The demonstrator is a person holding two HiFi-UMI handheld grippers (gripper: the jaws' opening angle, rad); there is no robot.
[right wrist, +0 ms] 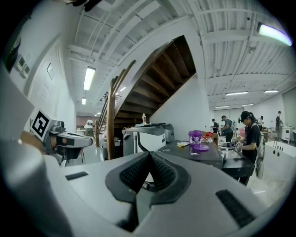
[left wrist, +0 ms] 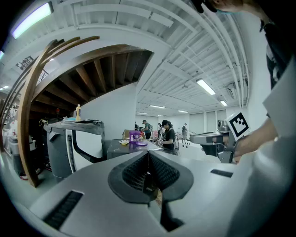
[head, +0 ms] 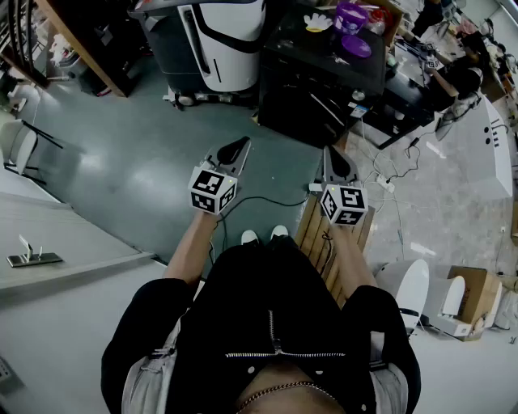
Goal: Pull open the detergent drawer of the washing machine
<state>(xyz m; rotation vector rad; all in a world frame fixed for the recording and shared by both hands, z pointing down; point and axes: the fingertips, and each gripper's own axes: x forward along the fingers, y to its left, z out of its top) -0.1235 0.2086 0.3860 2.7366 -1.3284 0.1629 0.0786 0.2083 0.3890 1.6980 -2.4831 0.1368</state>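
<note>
A grey and white machine stands across the floor ahead of me; it looks like the washing machine, and I cannot make out its detergent drawer. It also shows in the left gripper view and in the right gripper view. My left gripper is held in the air in front of my body, far short of the machine, jaws shut with nothing between them. My right gripper hangs beside it at the same height, also shut and empty. Both point roughly level toward the machine.
A black table with a purple container stands right of the machine. A wooden pallet lies by my right foot, with cables on the floor. A wooden staircase rises at the left. People work at benches on the right.
</note>
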